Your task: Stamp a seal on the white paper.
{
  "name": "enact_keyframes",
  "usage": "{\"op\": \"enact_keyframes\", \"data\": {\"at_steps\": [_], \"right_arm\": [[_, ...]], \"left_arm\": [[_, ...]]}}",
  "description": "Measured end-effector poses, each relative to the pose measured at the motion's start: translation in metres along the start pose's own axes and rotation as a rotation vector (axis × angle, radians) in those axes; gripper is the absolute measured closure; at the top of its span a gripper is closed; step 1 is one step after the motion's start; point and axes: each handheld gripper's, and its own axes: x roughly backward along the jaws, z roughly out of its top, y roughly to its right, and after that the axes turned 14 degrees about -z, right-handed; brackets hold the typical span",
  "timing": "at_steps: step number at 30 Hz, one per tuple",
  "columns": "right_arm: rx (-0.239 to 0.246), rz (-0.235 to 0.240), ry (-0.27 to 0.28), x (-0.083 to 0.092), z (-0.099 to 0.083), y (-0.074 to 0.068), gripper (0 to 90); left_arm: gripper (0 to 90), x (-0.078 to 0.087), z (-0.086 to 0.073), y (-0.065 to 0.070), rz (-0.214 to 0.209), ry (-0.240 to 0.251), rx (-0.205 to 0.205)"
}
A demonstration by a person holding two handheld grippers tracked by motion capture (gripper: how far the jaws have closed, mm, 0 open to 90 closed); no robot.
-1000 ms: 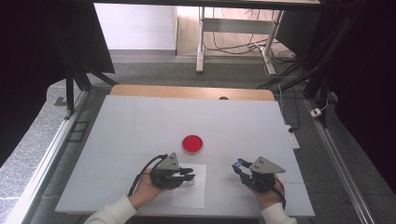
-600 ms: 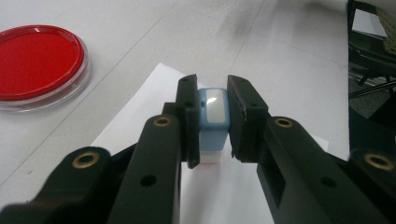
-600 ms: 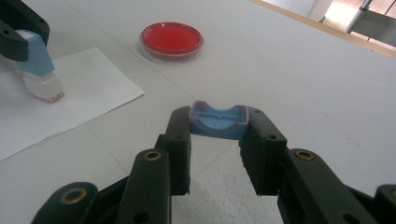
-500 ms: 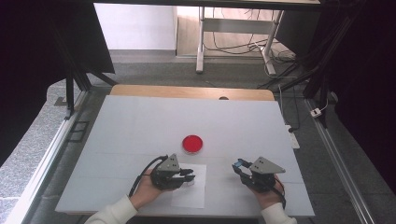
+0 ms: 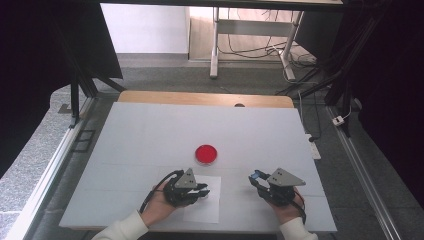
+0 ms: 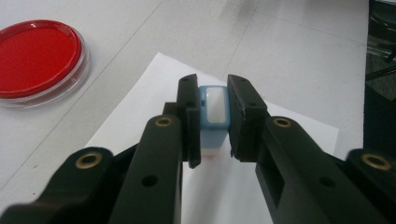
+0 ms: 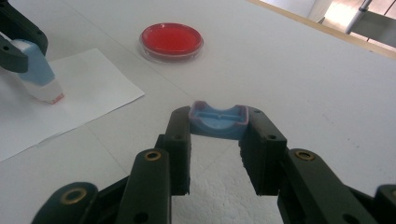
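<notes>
Paper (image 5: 205, 202) lay at the lower centre of the high view, the blue stamp (image 6: 214, 119) pressed onto it, clamped by the left gripper (image 6: 214, 122). A blue cap (image 7: 218, 120) was clamped by the right gripper (image 7: 218, 135), lower right. A red dish (image 5: 206, 154) sat mid-frame.

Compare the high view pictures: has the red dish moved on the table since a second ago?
No. The red dish sits at the same spot, just beyond the far edge of the sheet of paper, in each picture.
</notes>
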Motion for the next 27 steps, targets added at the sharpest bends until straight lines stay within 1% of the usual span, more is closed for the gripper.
{"op": "enact_keyframes", "data": {"at_steps": [3,5,9,10,14,16,18,22,24,27], "right_arm": [[0.0,-0.001,0.001,-0.0001,0.0001,-0.0001,64.1],[-0.003,-0.002,0.002,-0.0003,0.0,0.0003,64.0],[-0.004,-0.008,0.001,0.0002,0.0,0.0003,64.0],[-0.002,-0.013,0.0,0.0006,0.0002,0.0002,64.0],[-0.006,-0.008,0.001,0.0002,0.0,0.0006,64.0],[-0.003,-0.007,0.0,-0.0001,0.0,0.0003,64.0],[-0.001,-0.006,0.001,0.0003,0.0001,0.0,64.0],[-0.003,-0.006,0.002,0.0001,0.0001,0.0003,64.1],[-0.003,-0.006,0.001,-0.0002,0.0001,0.0002,64.0],[-0.002,-0.004,0.003,0.0001,0.0004,-0.0004,64.0]], "left_arm": [[76.0,-0.0006,0.0009,0.0008,0.005,-0.008,0.0],[76.0,-0.0007,0.0008,0.0018,0.012,-0.015,-0.008],[76.1,-0.0013,-0.0013,0.0044,0.026,-0.005,-0.017],[76.1,-0.001,-0.0015,0.0039,0.025,-0.008,-0.018],[76.1,-0.0012,-0.0016,0.002,0.011,0.003,-0.002],[76.1,-0.0014,-0.0019,0.0023,0.015,0.004,-0.006],[76.1,-0.0018,-0.0014,0.0037,0.023,-0.003,-0.016],[76.1,-0.0027,0.0009,0.0054,0.034,-0.022,-0.024],[76.2,-0.0025,0.0006,0.0052,0.032,-0.023,-0.028],[76.2,-0.0019,-0.001,0.0029,0.02,-0.008,-0.014]]}}
